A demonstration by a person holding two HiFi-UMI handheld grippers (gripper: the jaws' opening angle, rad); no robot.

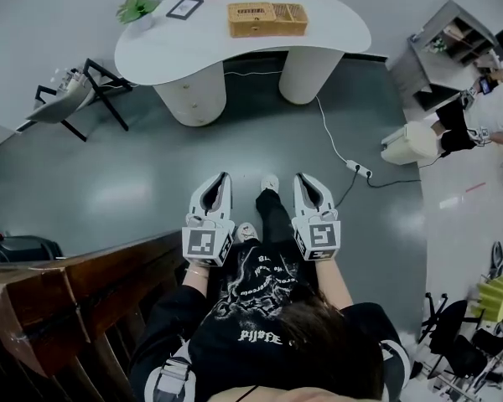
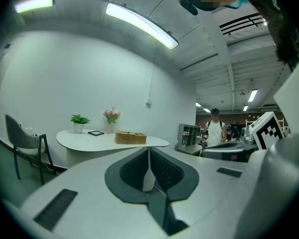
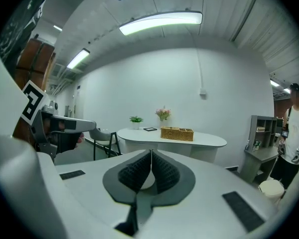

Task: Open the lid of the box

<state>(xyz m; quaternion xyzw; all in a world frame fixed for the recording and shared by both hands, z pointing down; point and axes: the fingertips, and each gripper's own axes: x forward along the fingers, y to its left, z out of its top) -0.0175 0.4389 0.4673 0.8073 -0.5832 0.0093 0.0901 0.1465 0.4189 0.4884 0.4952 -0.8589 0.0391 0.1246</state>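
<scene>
Closed jaws; beyond, tan wicker box (image 1: 267,19)

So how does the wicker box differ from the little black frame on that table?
The wicker box is tan, woven and larger; the black frame is dark, flat and small. The box sits mid-table, the frame nearer the plant. Both rest on the white table.

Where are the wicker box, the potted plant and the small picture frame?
wicker box (image 1: 267,19): head view, middle of its top.
potted plant (image 1: 137,7): head view, its green leaves.
picture frame (image 1: 184,7): head view, its centre.
</scene>
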